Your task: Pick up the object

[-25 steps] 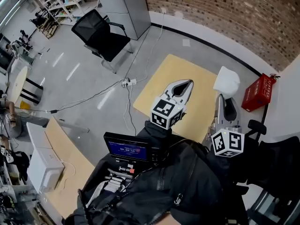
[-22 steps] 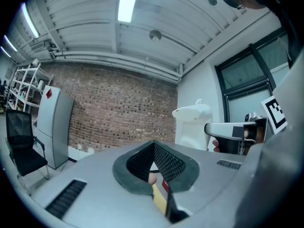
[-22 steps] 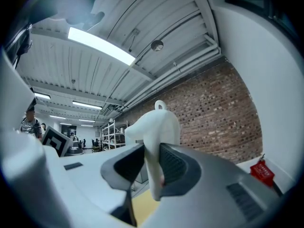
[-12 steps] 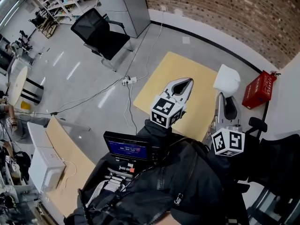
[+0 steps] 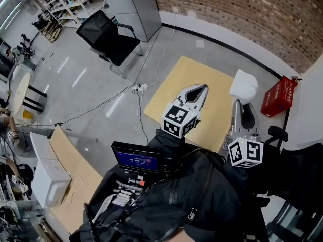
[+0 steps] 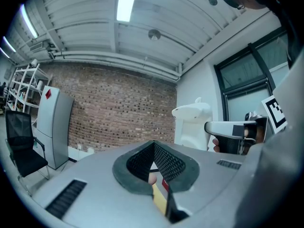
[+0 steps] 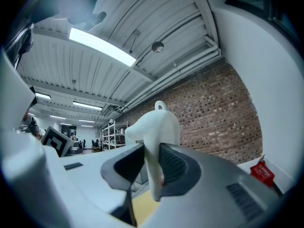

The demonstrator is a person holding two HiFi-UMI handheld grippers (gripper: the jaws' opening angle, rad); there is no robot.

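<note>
A white moulded plastic object (image 5: 244, 87) with a small loop on top is up off the yellow tabletop (image 5: 176, 92), and my right gripper (image 5: 243, 103) is shut on its lower part. The right gripper view has the object (image 7: 155, 137) standing upright between the dark pads (image 7: 175, 167), with my right gripper (image 7: 152, 164) closed around it. My left gripper (image 5: 203, 88) hovers over the yellow tabletop to the left of it, jaws shut and empty. From the left gripper view, my left gripper (image 6: 154, 156) meets at its tips, and the white object (image 6: 192, 125) shows to the right.
A red box (image 5: 277, 99) lies on the floor by the brick wall at right. A black office chair (image 5: 108, 37) and a grey cabinet (image 5: 133, 6) stand at the back left. Cables and a power strip (image 5: 137, 88) cross the floor. A small screen (image 5: 137, 159) hangs on my chest.
Both grippers and the white object hold their places. Only a person at the far left edge of the room has shifted a little.
</note>
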